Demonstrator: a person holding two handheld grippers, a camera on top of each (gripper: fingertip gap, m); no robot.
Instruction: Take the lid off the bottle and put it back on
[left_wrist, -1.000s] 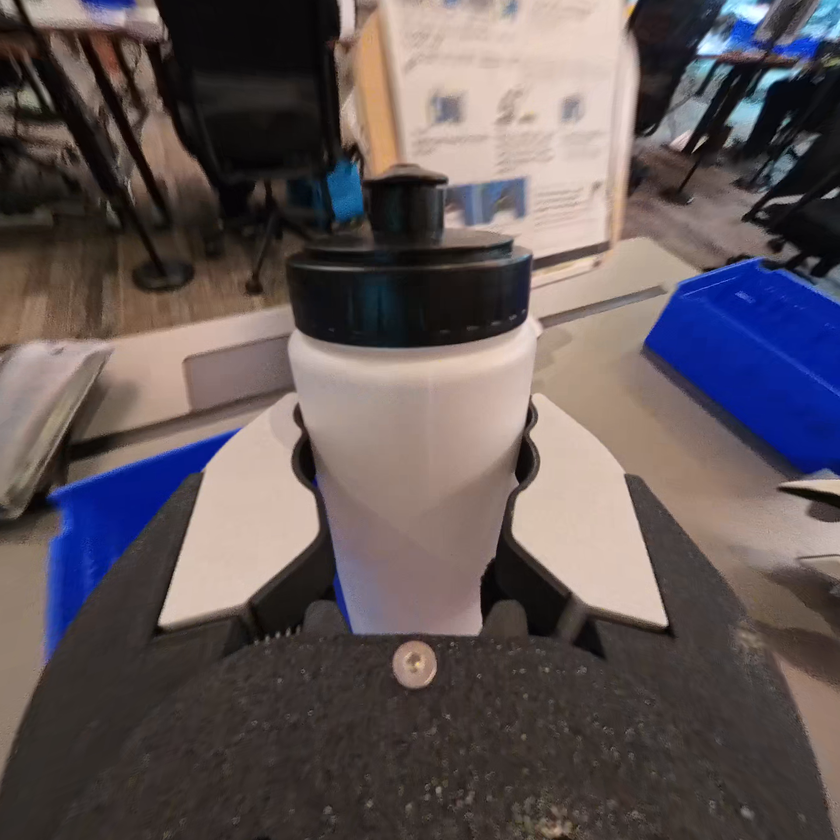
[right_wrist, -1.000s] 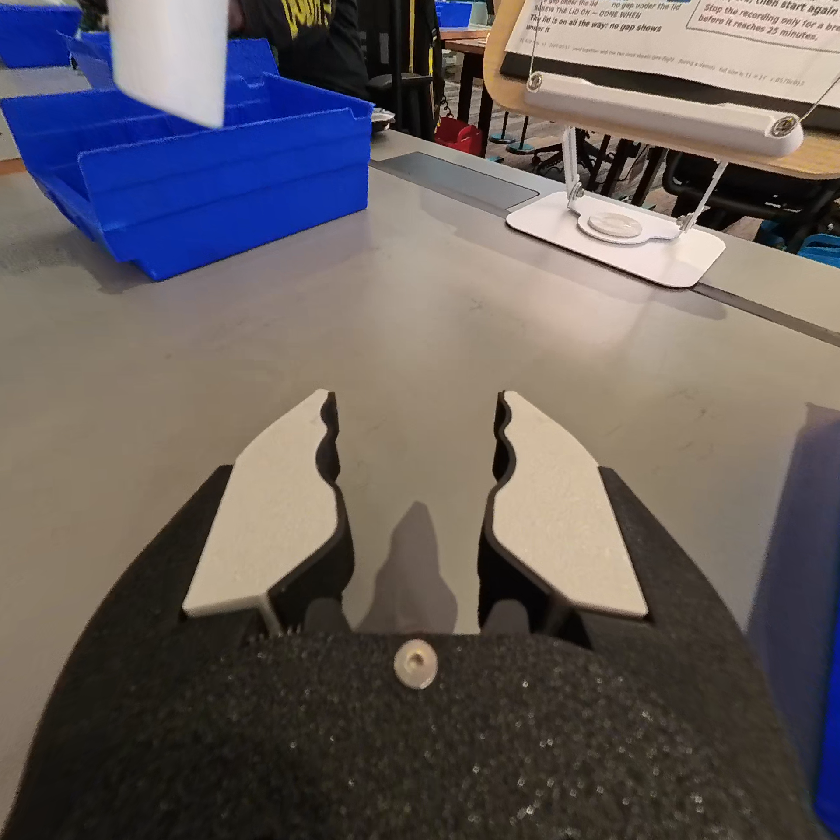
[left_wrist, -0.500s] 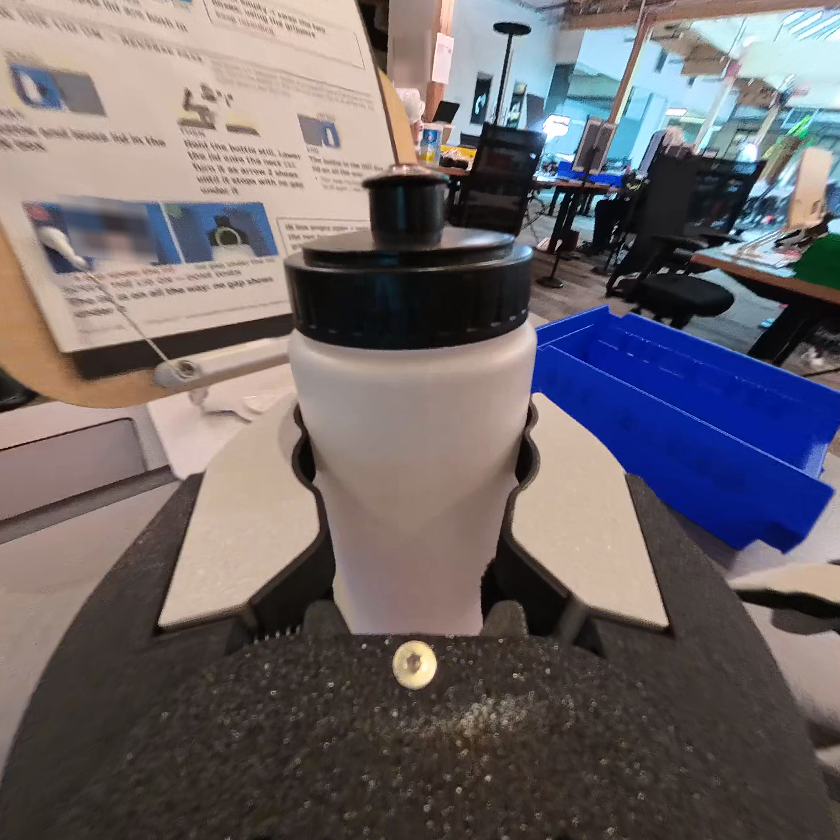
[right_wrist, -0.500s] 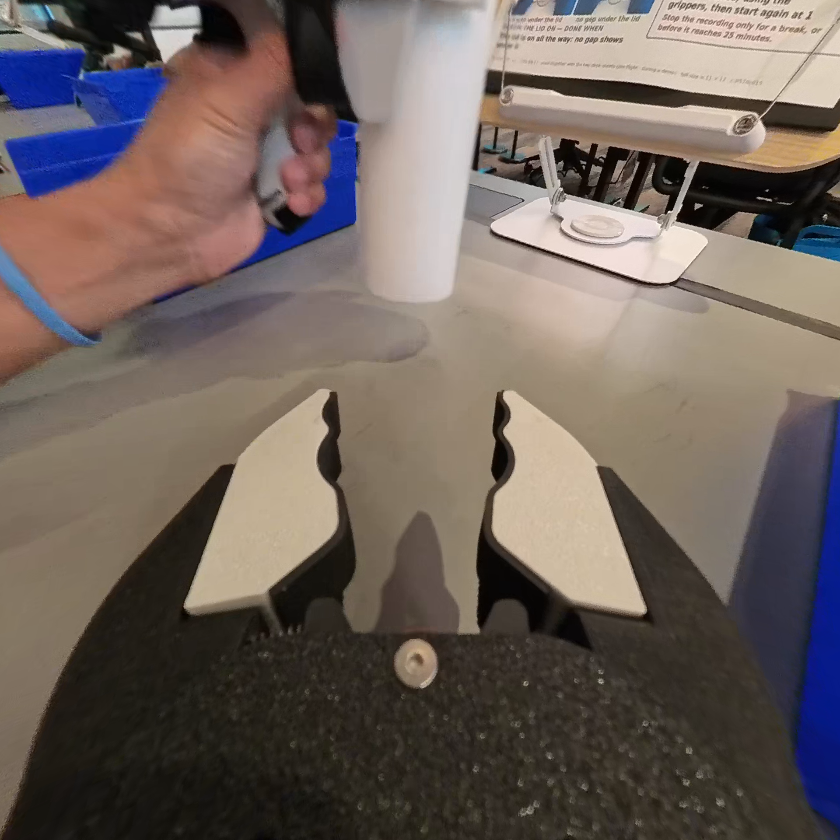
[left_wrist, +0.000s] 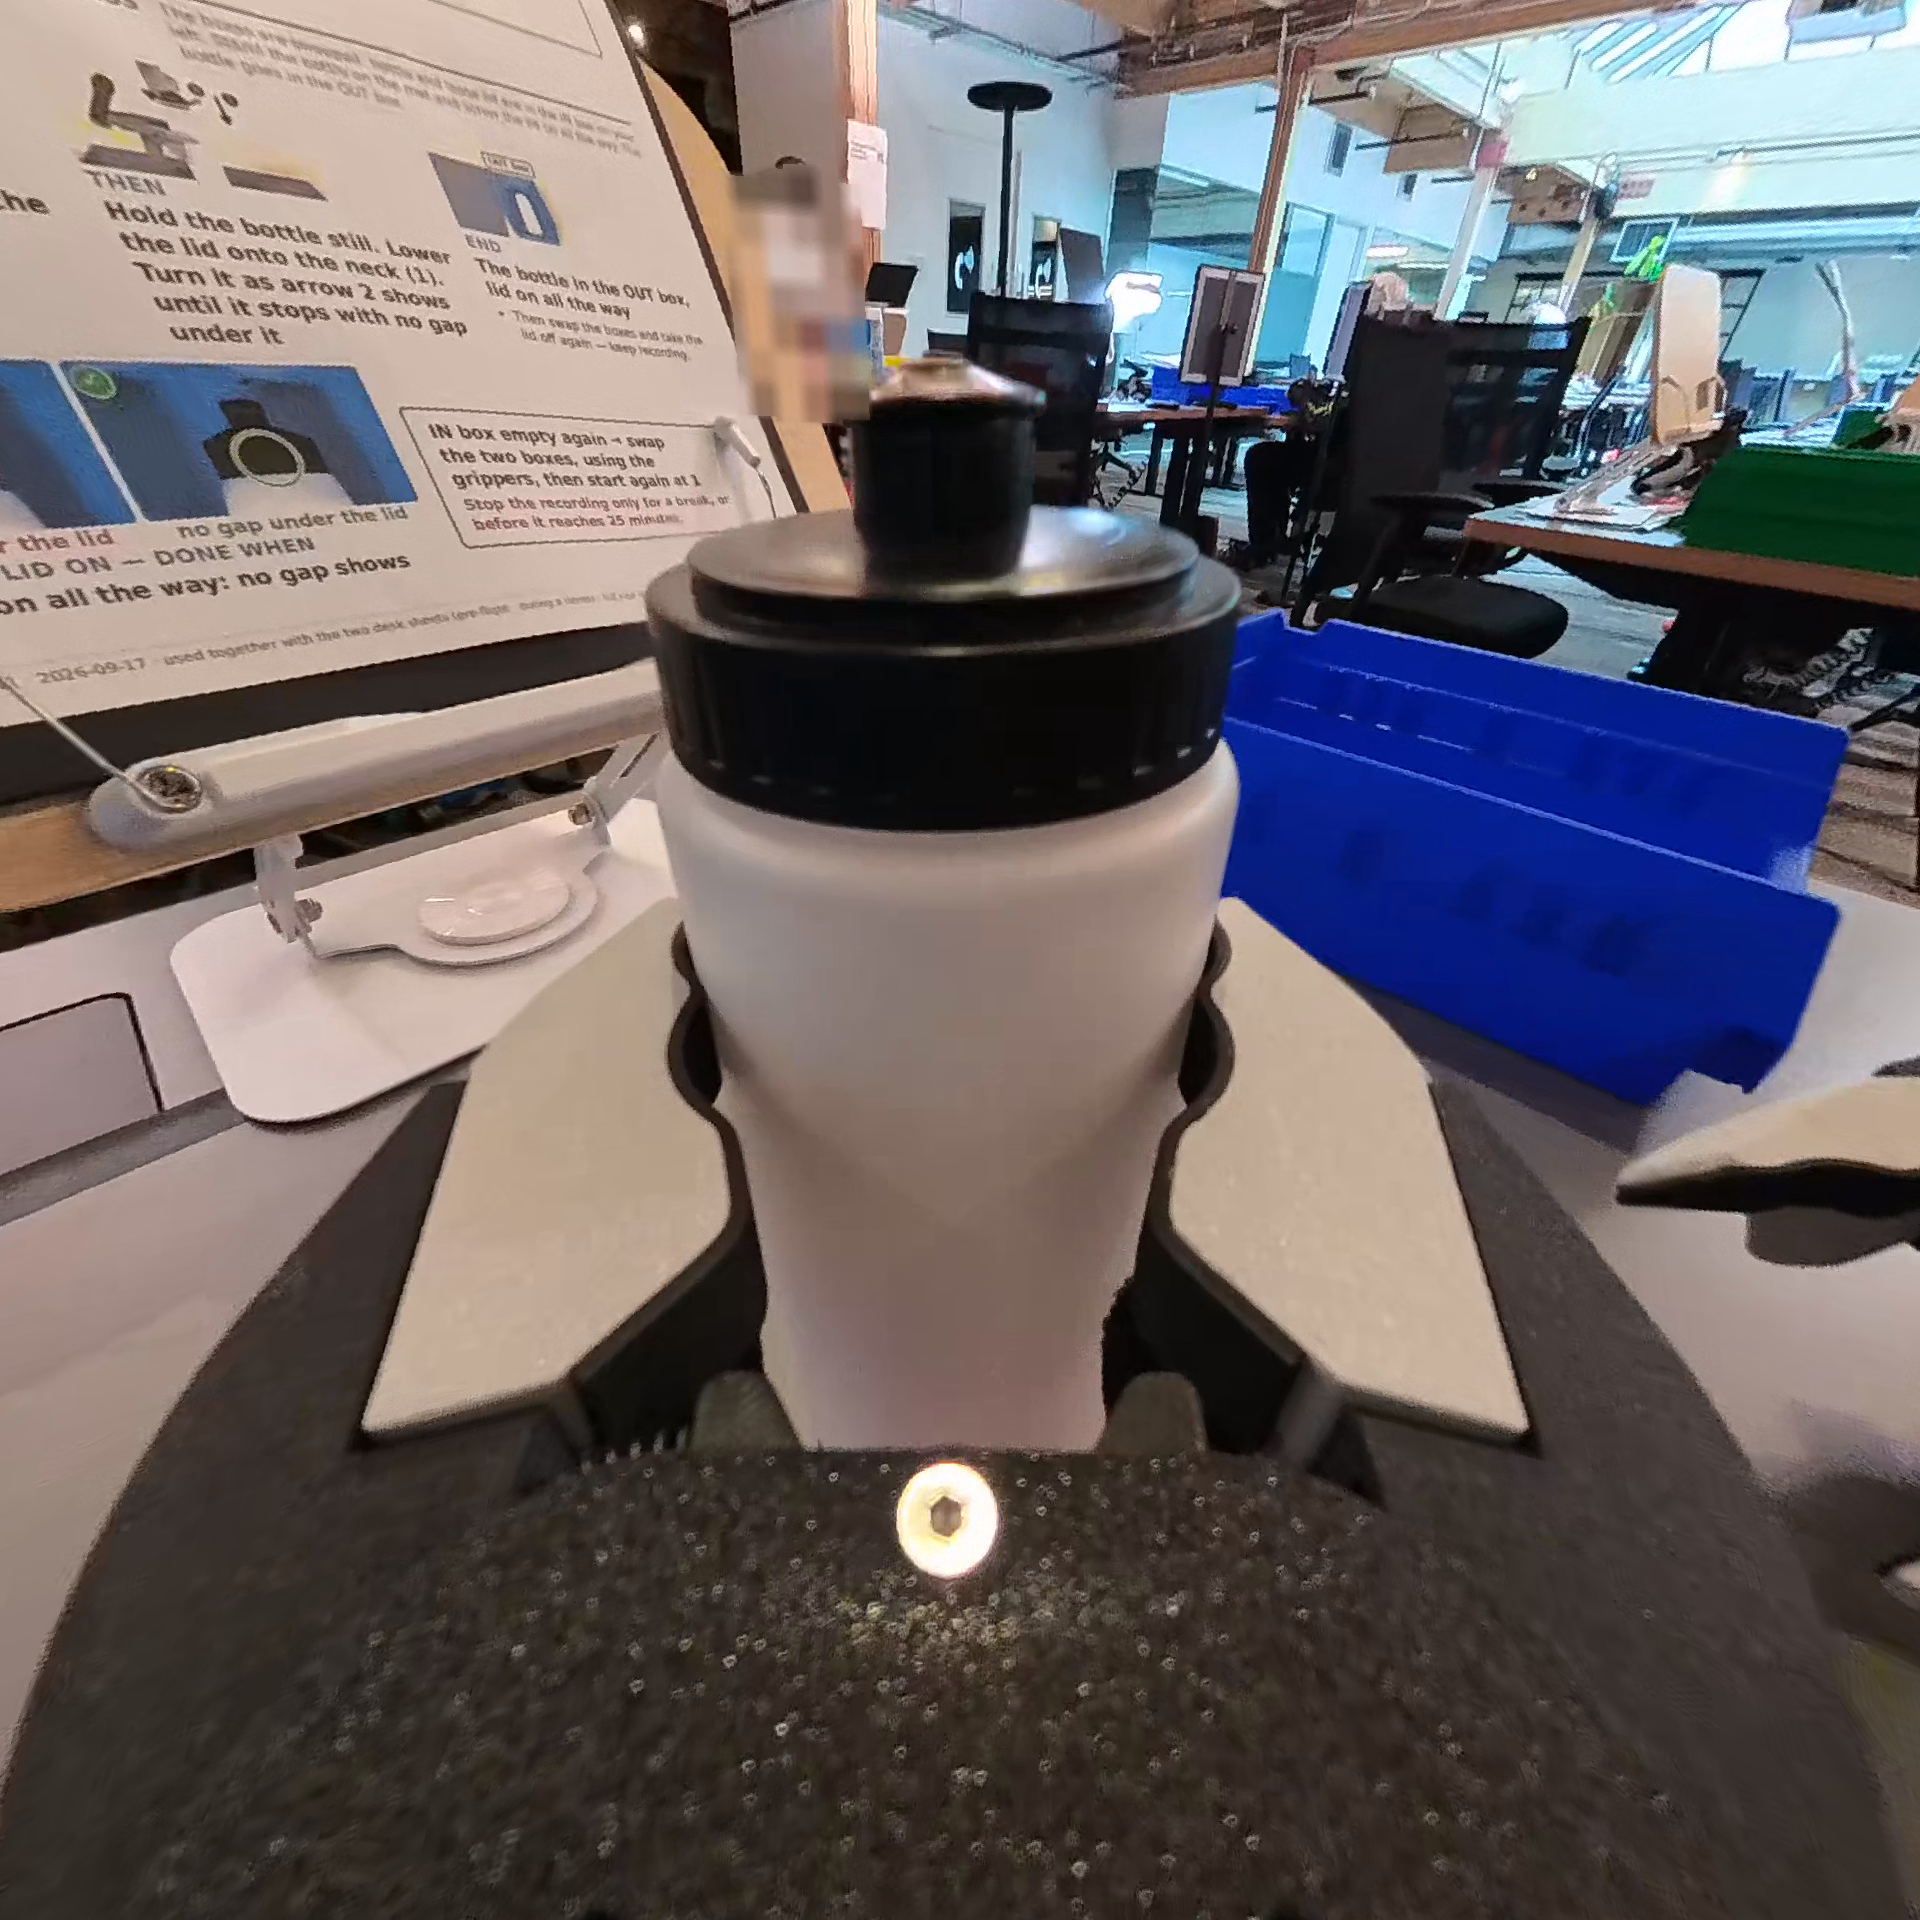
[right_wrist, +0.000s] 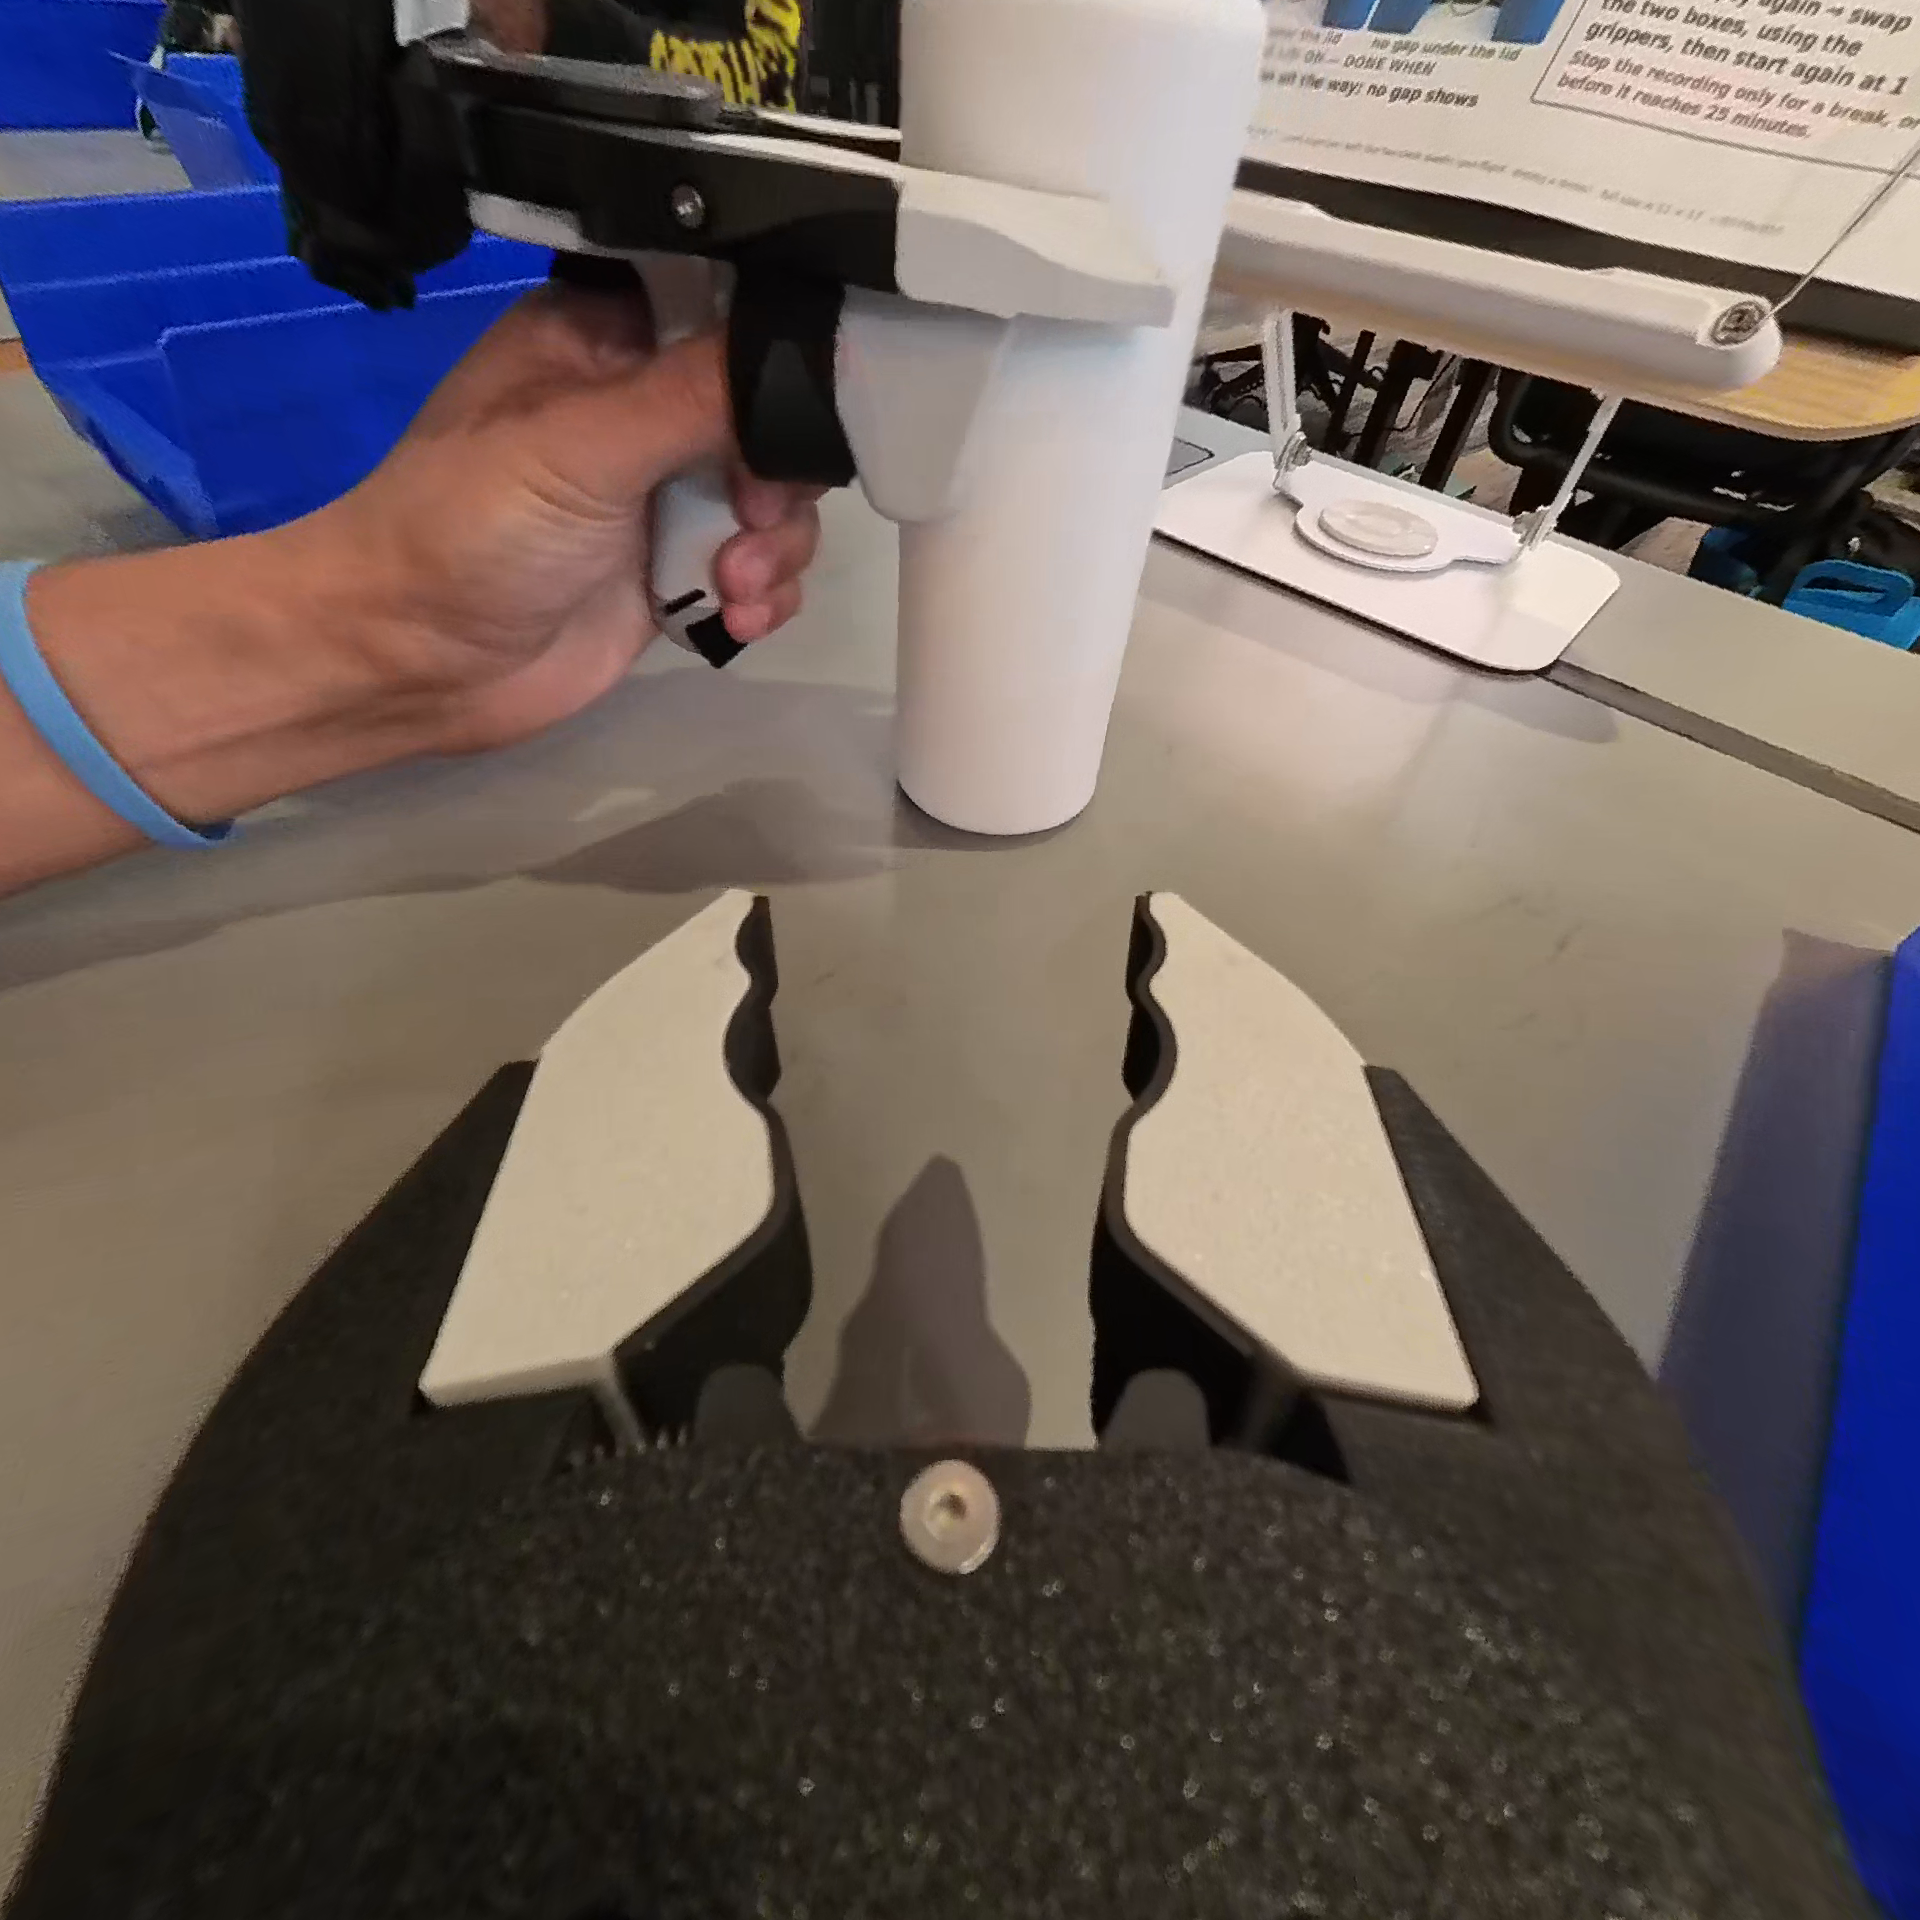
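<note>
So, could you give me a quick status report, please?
Left gripper clamped on white bottle, base at grey table. Black lid on. Right gripper open, empty. Nothing between.

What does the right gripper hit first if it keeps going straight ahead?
Probably the lower body of the white bottle, standing on the grey table just ahead and roughly centred on the open, empty right gripper. Only bare table lies between; depth is uncertain.

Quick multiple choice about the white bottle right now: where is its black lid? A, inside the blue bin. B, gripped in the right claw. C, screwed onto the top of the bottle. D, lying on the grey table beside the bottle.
C: the black lid sits on the neck of the white bottle, which the left claw grips by its body, while the right claw is open and empty.
</note>
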